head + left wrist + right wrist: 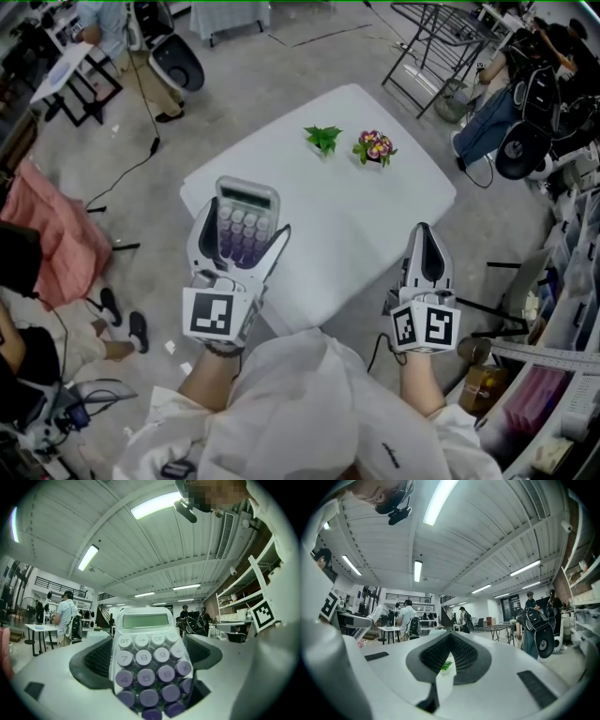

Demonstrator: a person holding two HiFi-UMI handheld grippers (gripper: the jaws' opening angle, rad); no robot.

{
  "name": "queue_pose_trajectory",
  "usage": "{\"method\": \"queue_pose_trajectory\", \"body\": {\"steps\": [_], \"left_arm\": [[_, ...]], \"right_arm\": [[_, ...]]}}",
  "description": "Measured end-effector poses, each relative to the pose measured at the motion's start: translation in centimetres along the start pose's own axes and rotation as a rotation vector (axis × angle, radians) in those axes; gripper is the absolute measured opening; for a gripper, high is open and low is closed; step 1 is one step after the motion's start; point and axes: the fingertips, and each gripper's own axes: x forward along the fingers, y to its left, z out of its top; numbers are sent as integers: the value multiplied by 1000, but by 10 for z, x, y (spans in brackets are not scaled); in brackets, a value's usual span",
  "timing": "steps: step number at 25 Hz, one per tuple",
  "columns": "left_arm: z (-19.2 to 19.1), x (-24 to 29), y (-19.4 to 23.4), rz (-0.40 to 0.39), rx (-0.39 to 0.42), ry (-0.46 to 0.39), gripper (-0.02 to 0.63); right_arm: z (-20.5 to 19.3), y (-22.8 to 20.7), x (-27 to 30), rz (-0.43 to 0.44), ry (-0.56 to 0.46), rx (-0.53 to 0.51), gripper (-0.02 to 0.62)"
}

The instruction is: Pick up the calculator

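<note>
The calculator (242,225), pale with a green display and purple round keys, is held up above the near left edge of the white table (356,216). My left gripper (246,217) is shut on it, one jaw on each long side. In the left gripper view the calculator (150,667) fills the space between the dark pads (96,660), display end pointing away from me. My right gripper (424,232) hovers at the table's near right edge, shut and holding nothing. In the right gripper view its jaws (450,637) meet at the tips.
A small green plant (323,139) and a pot of pink flowers (374,147) stand at the table's far side. A metal folding rack (441,37) is behind the table on the right. Pink cloth (47,234) and a floor cable (131,173) lie to the left. People sit around the room's edges.
</note>
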Motion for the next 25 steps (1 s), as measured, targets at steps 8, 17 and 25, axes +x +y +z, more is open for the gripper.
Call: {"method": "queue_pose_trajectory", "body": {"steps": [8, 17, 25], "left_arm": [[1, 0, -1, 4, 9, -2, 495], [1, 3, -3, -1, 4, 6, 495], [-6, 1, -6, -2, -6, 26, 495]], "right_arm": [[-2, 1, -2, 6, 8, -1, 17], [-1, 5, -2, 12, 13, -16, 17], [-3, 4, -6, 9, 18, -13, 17]]}}
